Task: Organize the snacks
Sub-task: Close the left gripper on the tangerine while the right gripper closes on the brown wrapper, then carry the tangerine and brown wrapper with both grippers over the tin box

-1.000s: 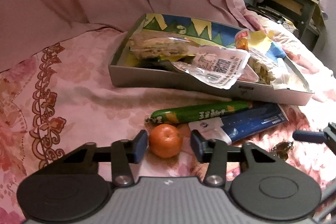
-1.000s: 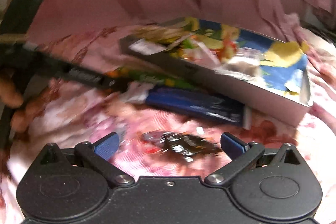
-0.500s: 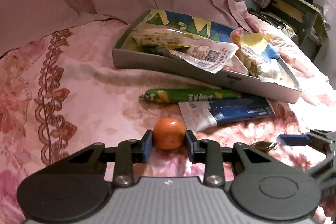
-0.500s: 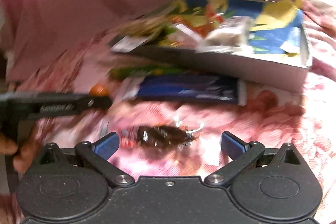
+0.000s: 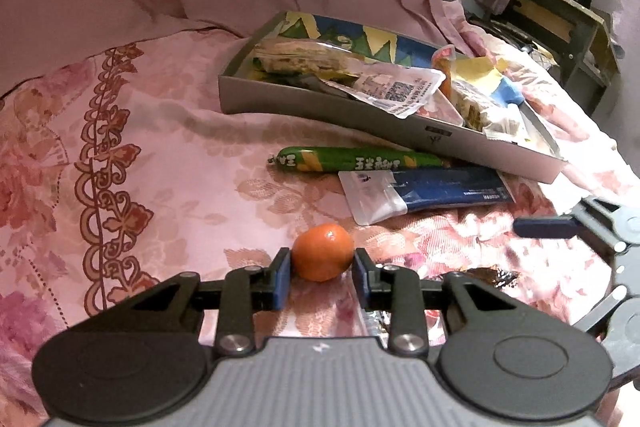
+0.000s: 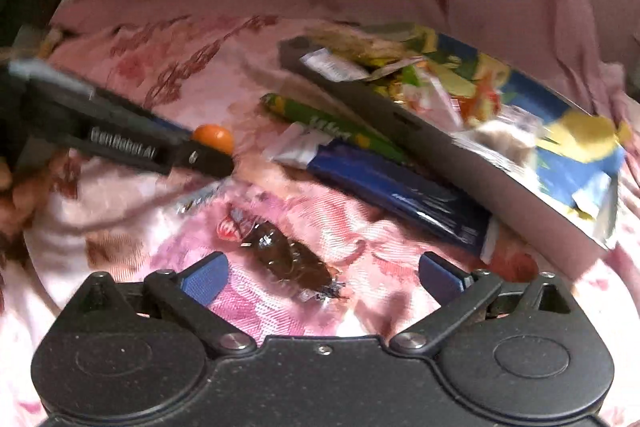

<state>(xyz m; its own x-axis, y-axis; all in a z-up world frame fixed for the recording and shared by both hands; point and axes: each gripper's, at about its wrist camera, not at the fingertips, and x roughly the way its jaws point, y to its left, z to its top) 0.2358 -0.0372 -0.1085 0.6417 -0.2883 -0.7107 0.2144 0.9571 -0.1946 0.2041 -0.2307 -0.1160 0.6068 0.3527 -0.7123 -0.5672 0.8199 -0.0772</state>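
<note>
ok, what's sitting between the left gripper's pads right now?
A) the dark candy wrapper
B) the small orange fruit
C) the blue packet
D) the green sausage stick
B: in the left wrist view the left gripper has its blue pads against both sides of the small orange fruit, while the green sausage stick and the blue packet lie further off on the pink floral cloth.

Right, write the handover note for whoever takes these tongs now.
Left tongs: closed on the small orange, which sits low over the bedspread.
Right tongs: open, dark-wrapped snack between the fingers, not gripped.
Done: several packets already in the grey box.
Left: orange into the box, then the dark snack, the green sausage stick and the blue packet, both lying beside the box.
</note>
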